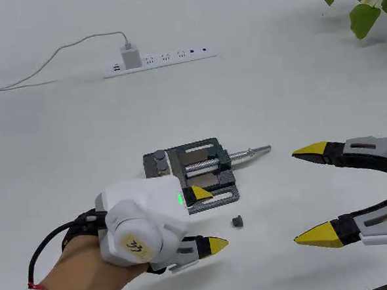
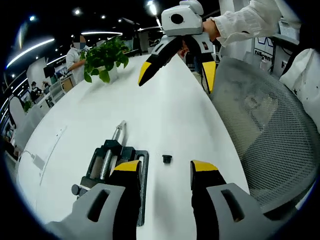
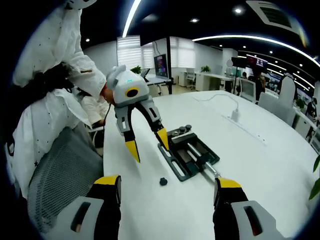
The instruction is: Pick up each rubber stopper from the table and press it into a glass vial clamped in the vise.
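Note:
A small dark rubber stopper (image 1: 237, 222) lies on the white table just in front of the grey vise (image 1: 194, 171). The same stopper (image 2: 167, 158) sits a short way ahead of my left gripper (image 2: 163, 170), which is open and empty; in the head view this left gripper (image 1: 210, 219) hovers beside the vise's near edge. At the right my right gripper (image 1: 318, 194) is wide open with nothing in it. From the right gripper view the stopper (image 3: 163, 181) lies between the two grippers, next to the vise (image 3: 187, 152). I cannot make out a glass vial in the vise.
A white power strip (image 1: 159, 60) with a charger and cable lies at the table's far side. A green potted plant (image 1: 362, 0) stands at the far right corner. A mesh office chair (image 2: 265, 130) stands by the table's edge.

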{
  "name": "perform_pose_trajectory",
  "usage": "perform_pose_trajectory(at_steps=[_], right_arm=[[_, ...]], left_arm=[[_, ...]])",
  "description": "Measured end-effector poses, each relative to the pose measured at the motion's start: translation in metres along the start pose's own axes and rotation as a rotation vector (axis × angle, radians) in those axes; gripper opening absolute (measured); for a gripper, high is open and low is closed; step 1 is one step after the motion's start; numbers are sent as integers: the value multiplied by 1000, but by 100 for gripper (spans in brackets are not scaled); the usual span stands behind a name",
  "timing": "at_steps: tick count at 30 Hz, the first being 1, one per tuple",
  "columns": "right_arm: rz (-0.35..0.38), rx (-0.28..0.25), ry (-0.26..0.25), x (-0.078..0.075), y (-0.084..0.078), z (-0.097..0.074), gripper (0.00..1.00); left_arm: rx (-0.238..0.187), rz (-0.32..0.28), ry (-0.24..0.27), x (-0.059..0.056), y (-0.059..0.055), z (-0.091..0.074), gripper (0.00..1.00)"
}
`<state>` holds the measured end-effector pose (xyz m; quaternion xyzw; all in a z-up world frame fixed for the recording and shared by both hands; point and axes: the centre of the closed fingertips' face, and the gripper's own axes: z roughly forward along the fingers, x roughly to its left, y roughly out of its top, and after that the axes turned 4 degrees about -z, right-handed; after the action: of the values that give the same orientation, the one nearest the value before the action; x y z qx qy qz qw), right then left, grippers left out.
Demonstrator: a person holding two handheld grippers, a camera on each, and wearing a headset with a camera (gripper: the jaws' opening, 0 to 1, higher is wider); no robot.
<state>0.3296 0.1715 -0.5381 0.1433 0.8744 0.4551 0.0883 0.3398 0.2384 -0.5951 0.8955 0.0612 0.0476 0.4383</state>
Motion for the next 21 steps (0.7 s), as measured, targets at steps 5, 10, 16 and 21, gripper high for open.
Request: perform_pose_trajectory(at_steps=[5, 10, 16, 21], right_arm=[[16, -7, -10, -4, -3, -1, 73], [28, -12, -18, -8, -5, -4, 72], [39, -17, -23, -11, -7, -6, 71], [47, -13, -28, -12, -9, -8, 71]], left_arm=[[53, 35, -27, -3, -12, 20, 24], [86, 28, -30, -2, -19, 33, 23], [105, 20, -50, -4, -22, 45, 17], [110, 13, -54, -3, -23, 48, 14]])
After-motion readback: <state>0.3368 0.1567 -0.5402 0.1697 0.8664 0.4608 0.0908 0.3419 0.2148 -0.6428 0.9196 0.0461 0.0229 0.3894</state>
